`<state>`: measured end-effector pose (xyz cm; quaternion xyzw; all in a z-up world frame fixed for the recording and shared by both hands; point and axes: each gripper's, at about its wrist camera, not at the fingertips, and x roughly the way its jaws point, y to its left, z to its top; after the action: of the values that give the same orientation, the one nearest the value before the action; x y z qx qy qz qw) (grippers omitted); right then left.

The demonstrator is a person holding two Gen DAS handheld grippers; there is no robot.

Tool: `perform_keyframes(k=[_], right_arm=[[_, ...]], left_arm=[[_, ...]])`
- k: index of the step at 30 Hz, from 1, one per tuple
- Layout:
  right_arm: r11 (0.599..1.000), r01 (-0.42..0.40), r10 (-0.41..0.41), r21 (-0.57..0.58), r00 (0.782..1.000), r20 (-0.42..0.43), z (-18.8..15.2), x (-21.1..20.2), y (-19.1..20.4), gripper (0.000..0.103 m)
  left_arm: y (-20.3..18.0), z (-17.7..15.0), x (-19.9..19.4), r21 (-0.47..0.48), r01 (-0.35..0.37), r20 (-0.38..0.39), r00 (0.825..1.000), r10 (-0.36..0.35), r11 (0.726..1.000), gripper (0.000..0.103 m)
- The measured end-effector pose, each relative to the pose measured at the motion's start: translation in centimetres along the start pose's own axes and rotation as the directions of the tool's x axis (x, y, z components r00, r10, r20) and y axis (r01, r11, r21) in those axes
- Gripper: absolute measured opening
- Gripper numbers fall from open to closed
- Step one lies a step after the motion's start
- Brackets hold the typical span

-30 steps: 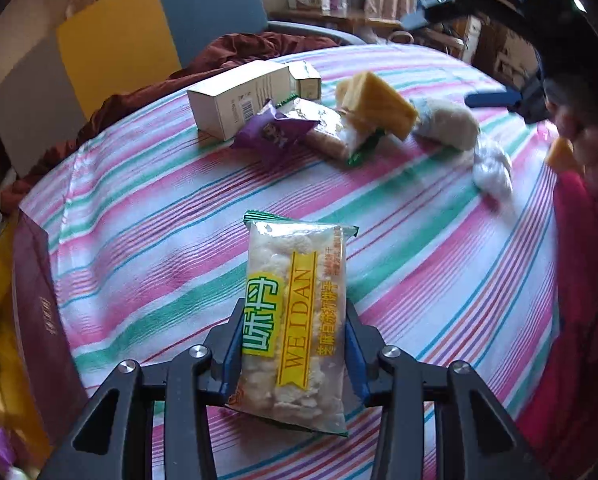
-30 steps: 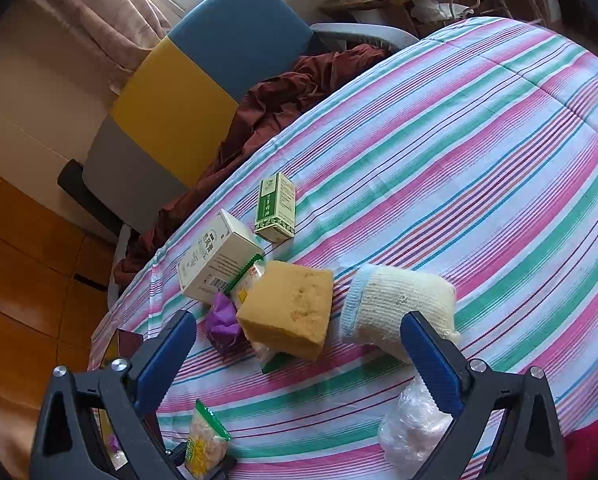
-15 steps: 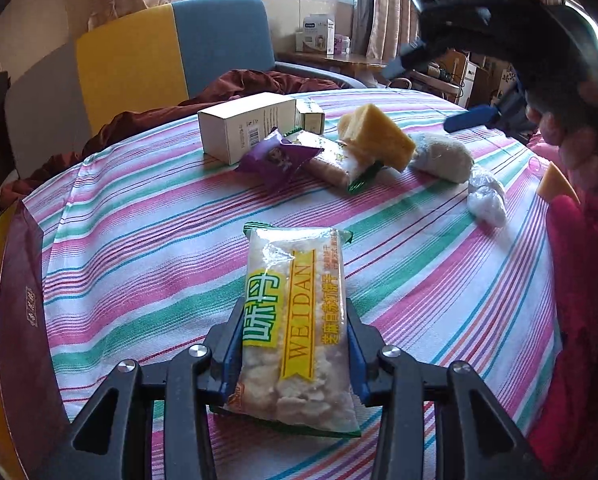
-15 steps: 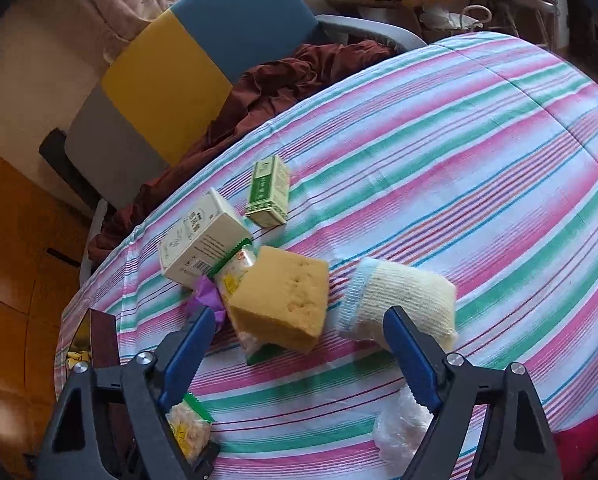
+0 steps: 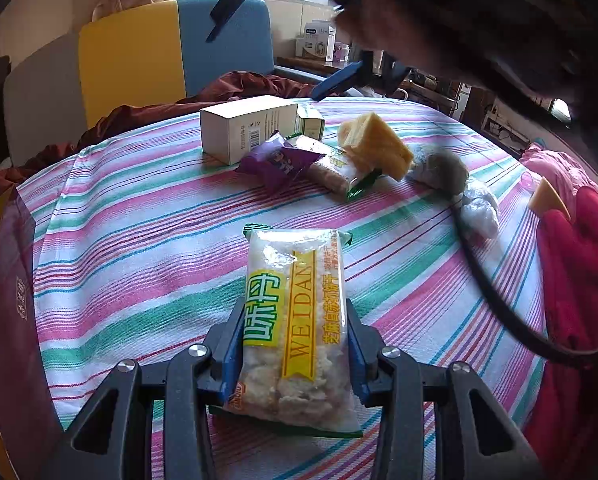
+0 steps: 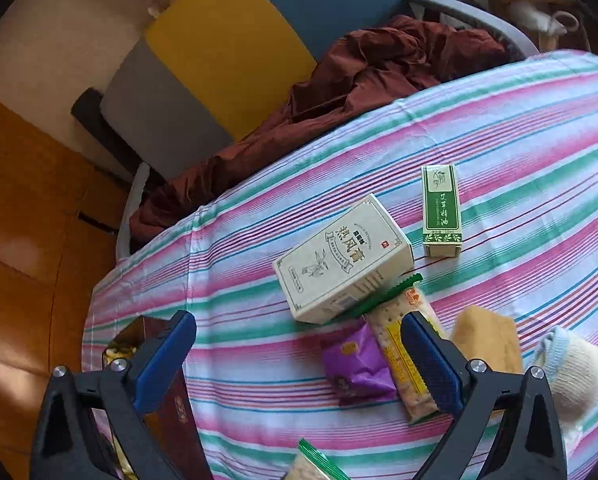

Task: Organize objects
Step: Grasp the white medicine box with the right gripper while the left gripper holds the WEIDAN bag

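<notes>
Left gripper [image 5: 295, 354] fingers clamped on the cracker packet [image 5: 293, 316], held over the striped table [image 5: 139, 240]. Right gripper [image 6: 297, 364] fingers opening wide, empty, above the purple snack [image 6: 357, 372]. Next: probably stow packet in the maroon box [image 5: 9, 312]

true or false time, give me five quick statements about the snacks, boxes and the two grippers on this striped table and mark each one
1. The left gripper is clamped on the clear snack pack. True.
2. The right gripper holds the purple packet. False: nothing is between its wide jaws, which are opening.
3. The small green box is stacked on the white box. False: it lies beside it, apart.
4. The yellow sponge leans on another snack pack. True.
5. The tablecloth is plain white. False: it is striped pink, green and white.
</notes>
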<state>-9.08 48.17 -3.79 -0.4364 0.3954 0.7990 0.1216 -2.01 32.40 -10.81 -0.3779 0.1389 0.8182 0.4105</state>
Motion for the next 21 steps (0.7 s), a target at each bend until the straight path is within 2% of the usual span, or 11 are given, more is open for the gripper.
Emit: perform_keyframes(k=[2,5,9,11,12,13,14,16,18,21], right_arm=[[0.998,0.004,-0.002,0.061,1.0,-0.026,0.8,1.7,-0.3,0.103],[0.992,0.063,-0.058,0.11,0.997,-0.05,1.8,4.3,-0.4,0.103],[0.986,0.132,-0.126,0.106,0.99,-0.061,3.0,7.0,-0.2,0.103],[0.984,0.171,-0.167,0.056,0.983,-0.077,3.5,8.1,0.2,0.103],[0.979,0.203,-0.201,0.014,0.976,-0.085,3.5,8.7,0.6,0.096],[0.973,0.227,-0.23,-0.044,0.969,-0.091,3.4,9.2,1.1,0.081],[0.969,0.22,-0.229,-0.108,0.97,-0.081,3.2,9.3,1.9,0.079],[0.948,0.232,-0.249,-0.219,0.967,-0.055,2.7,8.8,3.6,0.059],[0.923,0.232,-0.261,-0.307,0.964,-0.056,1.7,8.5,5.0,0.054],[0.875,0.213,-0.263,-0.435,0.963,-0.057,-1.1,8.4,6.4,0.053]], left_arm=[[0.2,0.0,0.0,-0.009,0.01,0.003,1.0,-0.01,1.0,0.043],[0.3,0.1,0.0,-0.018,0.022,0.006,1.0,-0.022,1.0,0.043],[0.7,0.0,0.0,-0.036,0.045,0.011,0.999,-0.044,0.998,0.043],[0.9,0.1,0.0,-0.046,0.057,0.013,0.998,-0.057,0.997,0.043],[0.9,0.1,0.0,-0.048,0.061,0.013,0.998,-0.06,0.997,0.043],[0.9,0.1,0.0,-0.051,0.063,0.015,0.998,-0.063,0.997,0.043],[1.0,0.1,0.0,-0.052,0.066,0.015,0.998,-0.065,0.996,0.043],[1.0,0.1,0.1,-0.056,0.07,0.016,0.997,-0.069,0.996,0.043],[0.9,0.1,0.1,-0.052,0.065,0.016,0.998,-0.064,0.997,0.043],[0.8,0.2,0.2,-0.052,0.065,0.015,0.998,-0.064,0.997,0.043]])
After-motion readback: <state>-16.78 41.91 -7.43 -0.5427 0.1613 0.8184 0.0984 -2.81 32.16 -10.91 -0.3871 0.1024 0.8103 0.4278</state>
